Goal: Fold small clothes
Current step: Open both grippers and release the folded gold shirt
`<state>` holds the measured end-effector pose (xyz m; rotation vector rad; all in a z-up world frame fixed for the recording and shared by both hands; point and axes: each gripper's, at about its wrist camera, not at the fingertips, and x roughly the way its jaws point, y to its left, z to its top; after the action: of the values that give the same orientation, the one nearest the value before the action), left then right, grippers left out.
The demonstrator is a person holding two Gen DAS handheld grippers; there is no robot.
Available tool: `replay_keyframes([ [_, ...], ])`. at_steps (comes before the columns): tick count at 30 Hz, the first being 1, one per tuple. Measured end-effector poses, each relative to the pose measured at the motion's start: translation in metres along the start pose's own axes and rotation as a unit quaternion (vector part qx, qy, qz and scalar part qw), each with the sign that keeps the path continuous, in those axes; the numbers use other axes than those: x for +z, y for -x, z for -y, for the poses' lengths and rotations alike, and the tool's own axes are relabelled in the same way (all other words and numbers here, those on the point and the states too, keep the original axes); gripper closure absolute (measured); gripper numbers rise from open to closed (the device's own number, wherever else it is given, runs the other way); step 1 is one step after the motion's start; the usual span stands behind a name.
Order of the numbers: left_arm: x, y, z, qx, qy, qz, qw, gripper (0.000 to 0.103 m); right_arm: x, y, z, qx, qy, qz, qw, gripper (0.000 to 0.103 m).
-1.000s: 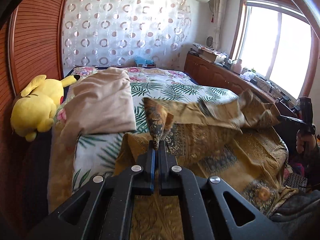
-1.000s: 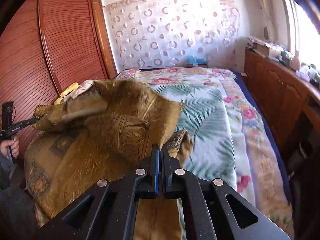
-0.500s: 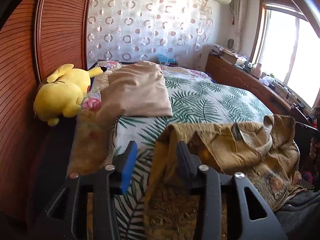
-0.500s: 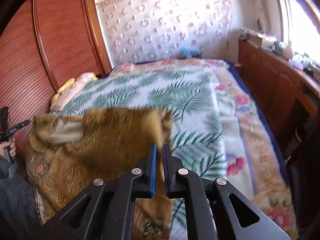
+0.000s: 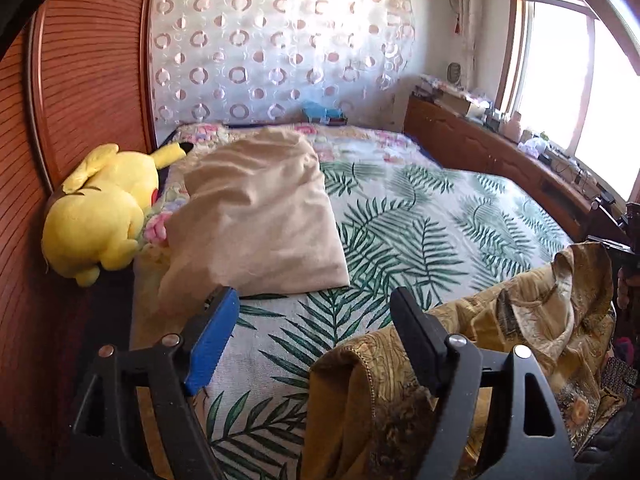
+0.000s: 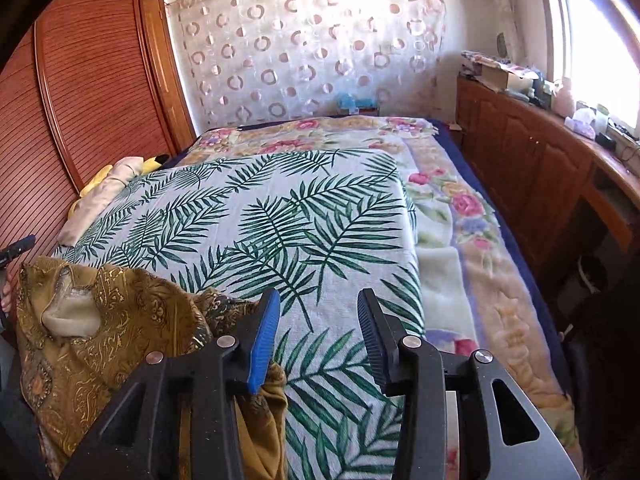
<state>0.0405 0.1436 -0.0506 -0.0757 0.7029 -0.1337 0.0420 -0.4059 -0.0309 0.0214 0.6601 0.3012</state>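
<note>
Left gripper (image 5: 314, 312) spread wide, holding nothing; right gripper (image 6: 316, 316) likewise wide and empty. Gold garment (image 5: 532, 328) rumpled on the near edge of the bed (image 6: 320, 216), at 4 o'clock in left view, 8 o'clock in right view. Beige cloth (image 5: 260, 216) and yellow plush (image 5: 100, 212) at 10 o'clock, left view.

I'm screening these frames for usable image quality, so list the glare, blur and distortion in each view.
Left wrist view: the window is blown out white, straight lines bow from fisheye distortion, and the garment and left gripper look sharp.

Right wrist view: the window again overexposed, the wardrobe curves strongly, dark vignette in the corners, no motion blur on the right gripper.
</note>
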Motion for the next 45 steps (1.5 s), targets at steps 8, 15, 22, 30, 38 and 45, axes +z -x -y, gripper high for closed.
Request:
replay_keyframes([
  [8, -0.014, -0.013, 0.005, -0.004, -0.006, -0.035, 0.9994, 0.025, 0.008, 0.000, 0.005, -0.012, 0.002, 0.014, 1.000, 0.061],
  [15, -0.024, -0.021, 0.011, -0.008, -0.013, -0.057, 0.9982, 0.025, 0.003, -0.004, -0.010, 0.023, 0.013, 0.013, 1.000, 0.057],
  [22, -0.029, -0.026, 0.013, -0.006, -0.015, -0.072, 0.9973, 0.025, -0.008, -0.018, -0.008, 0.025, 0.011, -0.020, 0.999, 0.050],
  [30, -0.028, -0.032, 0.015, 0.001, -0.018, -0.082, 0.9965, 0.024, 0.001, 0.005, -0.025, 0.019, 0.035, -0.001, 0.999, 0.048],
  [38, -0.029, -0.033, 0.017, 0.006, -0.021, -0.082, 0.9964, 0.024, -0.005, 0.021, -0.032, -0.007, 0.041, 0.045, 0.998, 0.046],
  [45, -0.029, -0.033, 0.016, 0.009, -0.022, -0.082, 0.9964, 0.024, -0.011, 0.028, -0.037, -0.001, 0.046, 0.072, 0.996, 0.042],
])
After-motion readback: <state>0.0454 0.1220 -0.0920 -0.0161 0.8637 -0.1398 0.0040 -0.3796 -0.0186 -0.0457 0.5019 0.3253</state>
